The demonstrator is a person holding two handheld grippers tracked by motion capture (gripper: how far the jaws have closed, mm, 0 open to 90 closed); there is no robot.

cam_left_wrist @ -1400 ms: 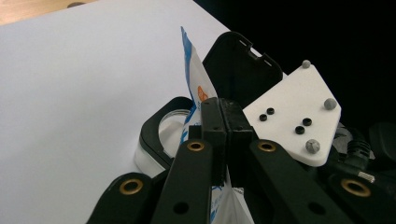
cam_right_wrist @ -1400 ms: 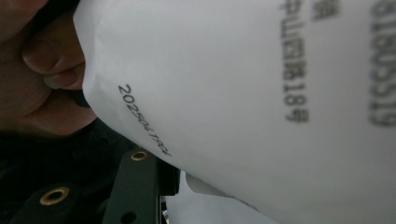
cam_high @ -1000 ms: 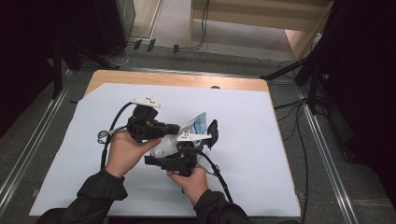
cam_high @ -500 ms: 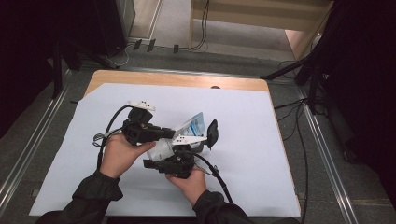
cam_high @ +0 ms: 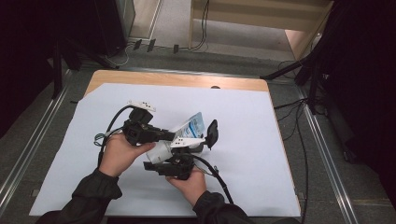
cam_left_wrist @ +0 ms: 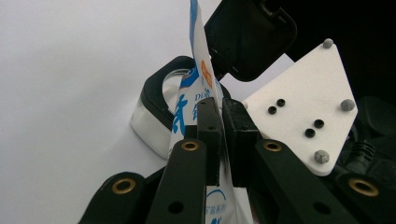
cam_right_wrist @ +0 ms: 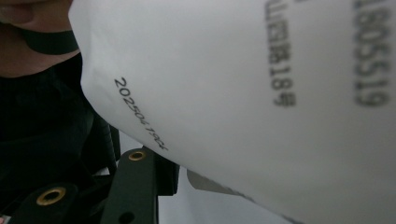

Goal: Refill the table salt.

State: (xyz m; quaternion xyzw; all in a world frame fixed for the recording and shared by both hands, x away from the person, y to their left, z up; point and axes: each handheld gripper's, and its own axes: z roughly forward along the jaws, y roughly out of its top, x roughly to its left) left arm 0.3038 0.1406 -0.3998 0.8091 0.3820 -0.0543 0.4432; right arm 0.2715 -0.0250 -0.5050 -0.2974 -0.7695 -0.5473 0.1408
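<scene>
Near the middle of the table, from left to right:

Left gripper [cam_high: 170, 136]: its jaws are clenched on the flat white plastic pouch with blue and orange print [cam_high: 189, 129]; in the left gripper view the two black pads [cam_left_wrist: 208, 135] press the pouch's thin edge between them.

Pouch: it stands on edge above the white paper sheet covering the table [cam_high: 261, 140], between the two grippers, tilted up to the right.

Black-rimmed clear container [cam_left_wrist: 156, 109]: it lies on the sheet just behind the pouch (what it is exactly, I cannot tell).

Right gripper [cam_high: 180, 161]: it is just under the pouch; whether its jaws are clenched or released, I cannot tell, because the pouch's white back hides them.

Advice: I judge the pouch is being passed or opened between both grippers. Keep the left grip firm, and pull slowly so the thin film does not slip.
</scene>
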